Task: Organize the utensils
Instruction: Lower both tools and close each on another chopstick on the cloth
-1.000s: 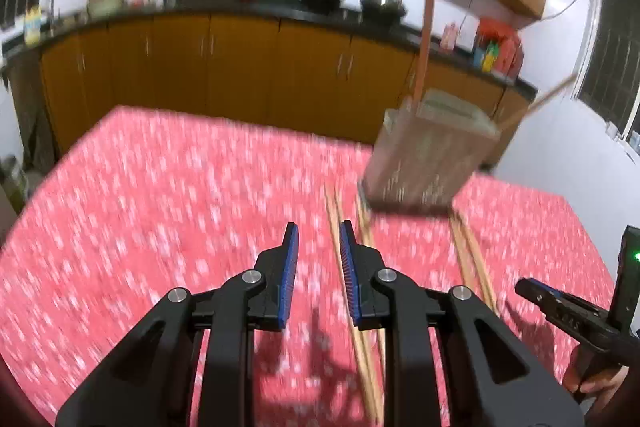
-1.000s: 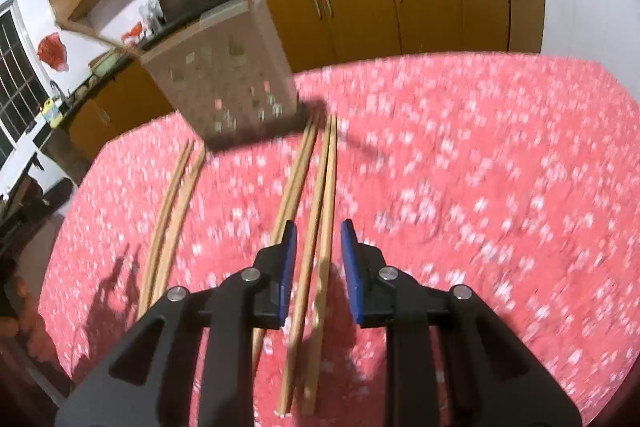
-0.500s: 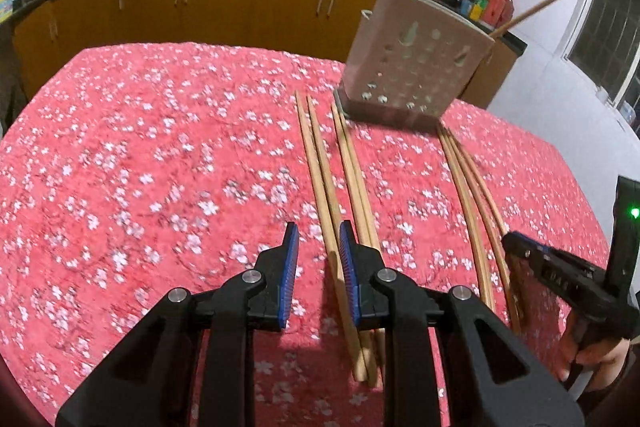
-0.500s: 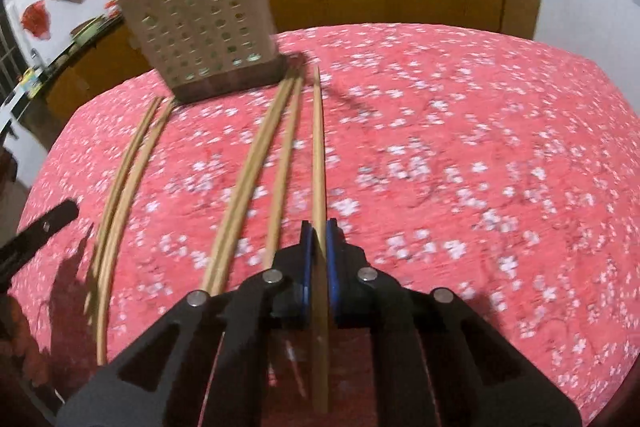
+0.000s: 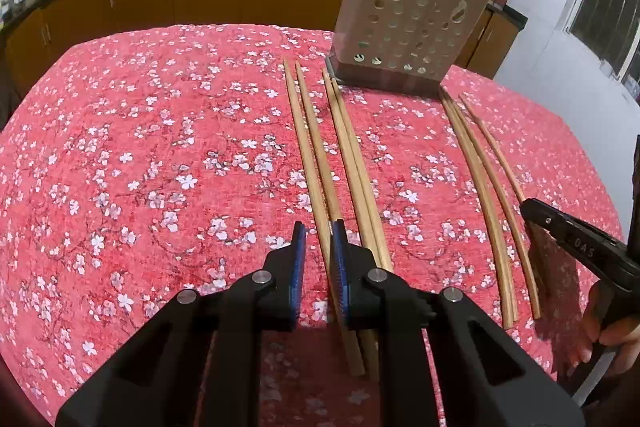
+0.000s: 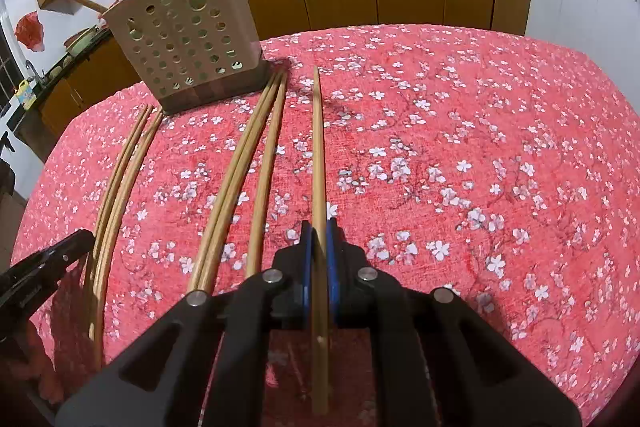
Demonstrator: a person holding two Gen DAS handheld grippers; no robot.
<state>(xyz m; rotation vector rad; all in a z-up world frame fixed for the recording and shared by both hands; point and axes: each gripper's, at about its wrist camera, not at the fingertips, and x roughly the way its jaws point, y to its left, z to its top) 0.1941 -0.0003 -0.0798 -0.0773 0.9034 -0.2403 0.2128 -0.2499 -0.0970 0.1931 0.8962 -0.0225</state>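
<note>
Lying in loose pairs on the red flowered surface (image 6: 480, 147), the chopsticks are the things to tidy, and one of them has just been taken. The right claw (image 6: 318, 247), whose jaws stood apart a second ago with sticks lying between them, is now clenched on a single chopstick (image 6: 317, 147); that stick points toward the perforated utensil holder (image 6: 188, 39) at the far side, and its near end pokes back past the pads. Two sticks already lean out of the holder's top.

The left claw (image 5: 316, 251) has come down over another pair (image 5: 308, 147), and its jaws have just been closing. The outer stick of that pair runs into the narrow gap between the blue pads, but a sliver of space still shows on one side, so I would not call it gripped yet. Three more chopsticks (image 5: 480, 179) lie off to its right, near the other claw.

With one stick secured, carrying it to the holder looks like the next step; the left needs to finish its squeeze first.
</note>
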